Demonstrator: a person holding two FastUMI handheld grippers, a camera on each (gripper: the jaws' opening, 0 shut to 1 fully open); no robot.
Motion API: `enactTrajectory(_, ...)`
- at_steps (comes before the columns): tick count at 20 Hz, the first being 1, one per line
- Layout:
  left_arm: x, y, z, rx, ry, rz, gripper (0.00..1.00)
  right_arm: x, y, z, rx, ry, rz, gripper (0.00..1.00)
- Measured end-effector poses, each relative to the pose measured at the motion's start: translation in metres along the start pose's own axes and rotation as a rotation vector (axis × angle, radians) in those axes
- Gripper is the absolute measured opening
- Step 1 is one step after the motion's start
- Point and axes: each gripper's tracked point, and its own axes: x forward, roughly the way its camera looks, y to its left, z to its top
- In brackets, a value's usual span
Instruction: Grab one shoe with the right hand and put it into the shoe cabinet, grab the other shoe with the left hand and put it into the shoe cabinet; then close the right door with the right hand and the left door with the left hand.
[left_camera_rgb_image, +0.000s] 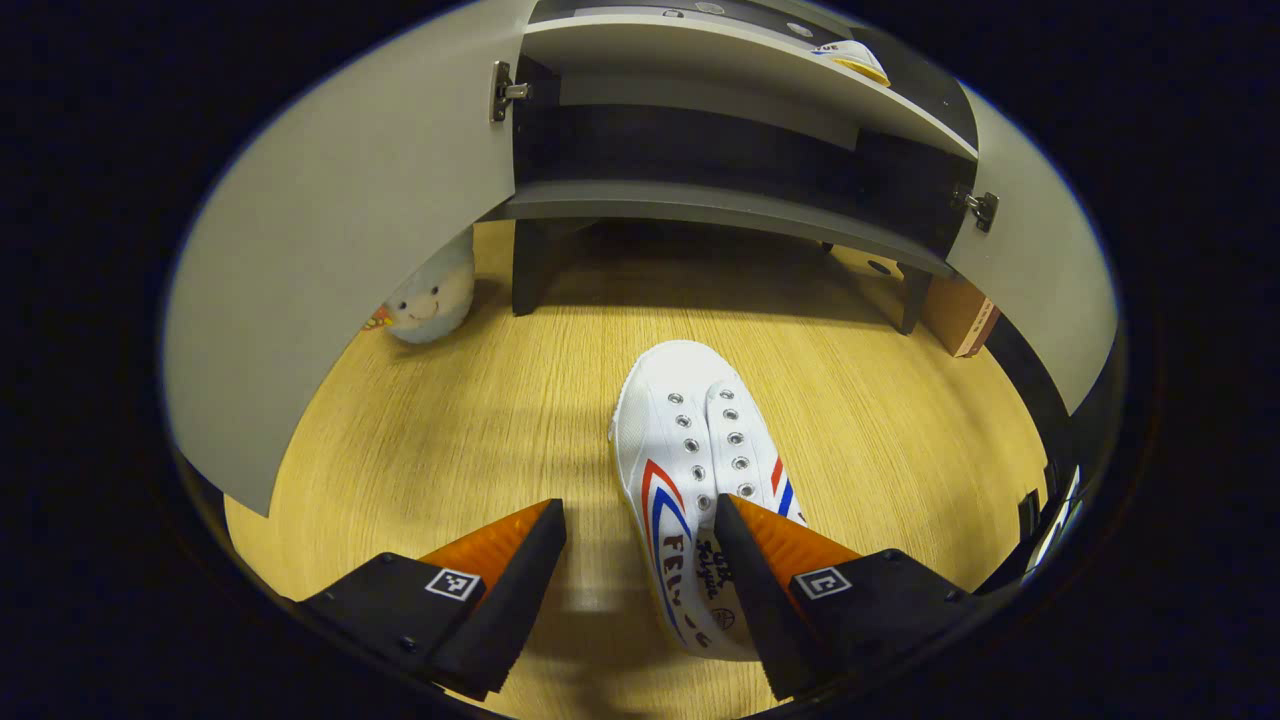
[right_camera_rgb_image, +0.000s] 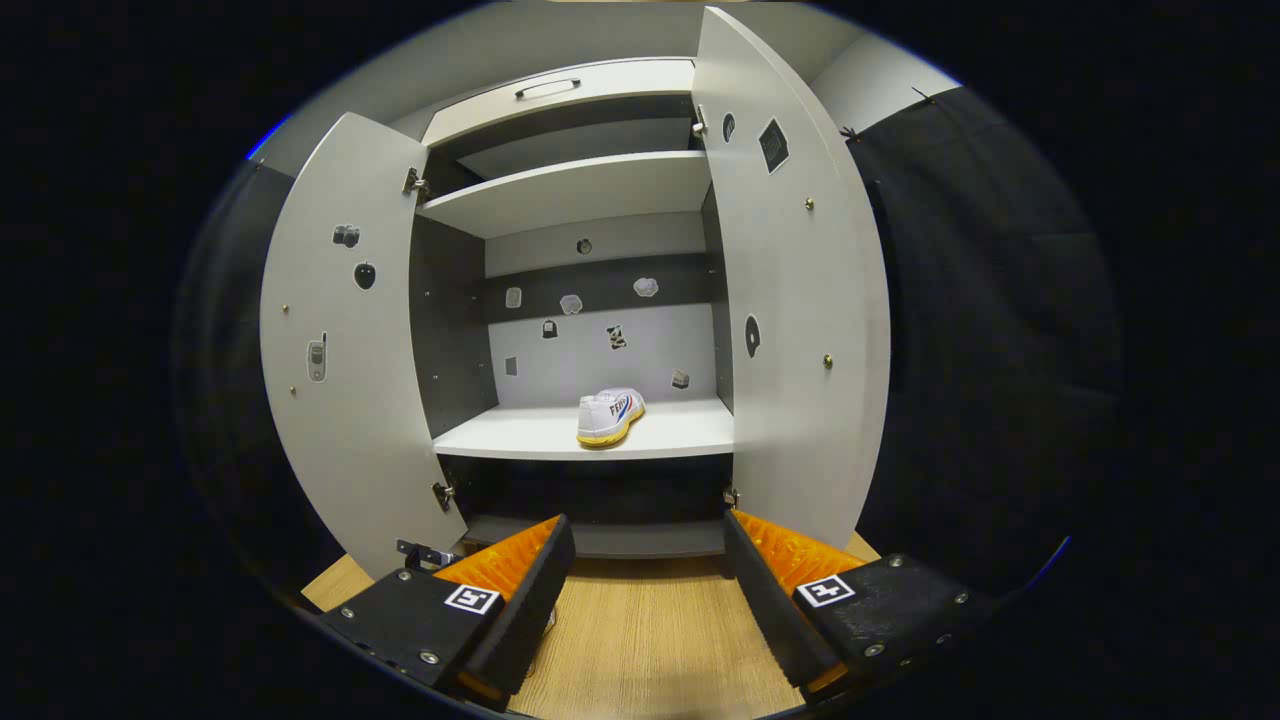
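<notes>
1. Left gripper (left_camera_rgb_image: 640, 525): 2 fingers spread wide, holding nothing. The right finger (left_camera_rgb_image: 745, 560) overlaps the floor shoe's rear edge; contact can't be judged. The left finger is over bare floor.
2. Floor shoe (left_camera_rgb_image: 690, 450): 1 white sneaker with red/blue stripes and no laces, lying on the wood floor (left_camera_rgb_image: 480, 420). Its toe points toward the cabinet, and it sits mostly between the left fingers, offset to the right one.
3. In the left gripper view beyond the shoe: cabinet (left_camera_rgb_image: 720, 205) on dark legs, both doors swung open. 2 hinges visible. 1 plush toy (left_camera_rgb_image: 432, 297) on the floor by the left leg, partly behind the door. 1 cardboard box (left_camera_rgb_image: 958, 315) by the right leg.
4. Right gripper (right_camera_rgb_image: 648, 560): 2 fingers apart, nothing between them, hovering above the floor in front of the cabinet.
5. Shelf shoe (right_camera_rgb_image: 610, 416): 1 white sneaker with a yellow sole, standing on the cabinet's middle shelf (right_camera_rgb_image: 520, 435), right of center, heel toward the camera.
6. Shoe count: 2 total. 1 in the cabinet, 1 on the floor.
7. Doors: 2, left door (right_camera_rgb_image: 345, 400) and right door (right_camera_rgb_image: 800, 300), both wide open. Small stickers on both doors and on the back panel.
8. Shelves visible in the right gripper view: 2 light boards plus a bottom board. A drawer front with 1 handle (right_camera_rgb_image: 548, 87) on top.
</notes>
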Motion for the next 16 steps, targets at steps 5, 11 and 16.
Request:
enactTrajectory(5, 0.005, -0.010, -0.009, -0.003, 0.057, -0.032, 0.78, 0.002, 0.000, -0.006, 0.002, 0.018, 0.002, 0.93)
enactTrajectory(11, 0.002, -0.006, -0.006, 0.086, 0.153, 0.030, 0.16, 0.001, -0.001, -0.006, 0.007, 0.021, -0.001, 0.93)
enactTrajectory(16, -0.004, -0.005, 0.005, 0.055, 0.153, -0.007, 0.06, 0.001, 0.000, -0.005, 0.006, 0.019, 0.006, 0.92)
